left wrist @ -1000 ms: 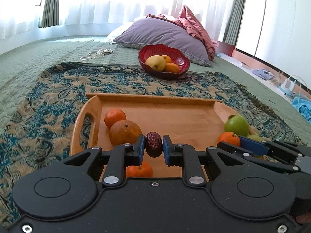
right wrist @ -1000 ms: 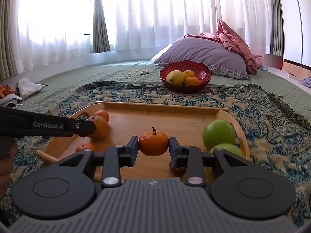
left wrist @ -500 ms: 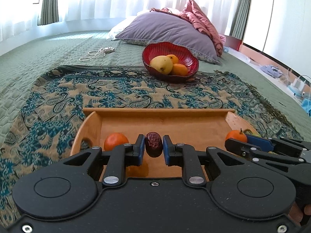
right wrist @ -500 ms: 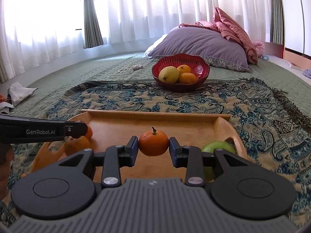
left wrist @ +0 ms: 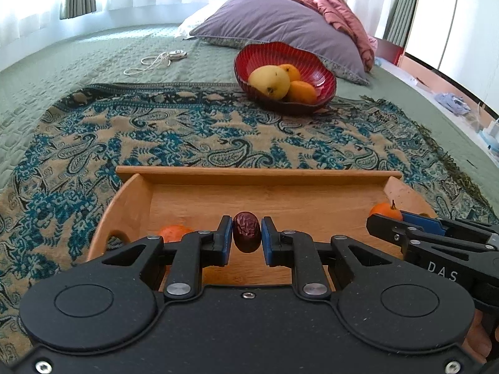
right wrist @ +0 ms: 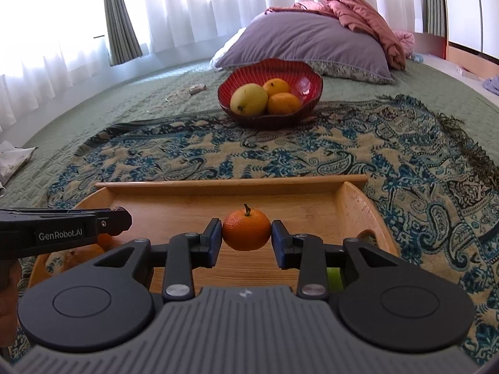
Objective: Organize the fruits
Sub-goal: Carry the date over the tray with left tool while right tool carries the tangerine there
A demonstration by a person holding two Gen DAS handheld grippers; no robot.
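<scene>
Fingers [left wrist: 224, 240] of the left gripper [left wrist: 246, 239] pinched a dark red date [left wrist: 246, 231] while the right gripper [right wrist: 246, 239] clamped a stemmed orange [right wrist: 246, 230], both held above a wooden tray [left wrist: 255, 175] short of a red fruit bowl [left wrist: 315, 68] on a patterned cloth [left wrist: 174, 137].

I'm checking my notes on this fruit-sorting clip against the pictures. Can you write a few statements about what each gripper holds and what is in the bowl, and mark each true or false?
1. The left gripper is shut on a dark red date. True.
2. The right gripper holds a green apple. False: it holds a small orange with a stem.
3. The red bowl is empty. False: it holds a yellow fruit and two orange ones.
4. The bowl stands on the patterned cloth, beyond the wooden tray. True.
</scene>
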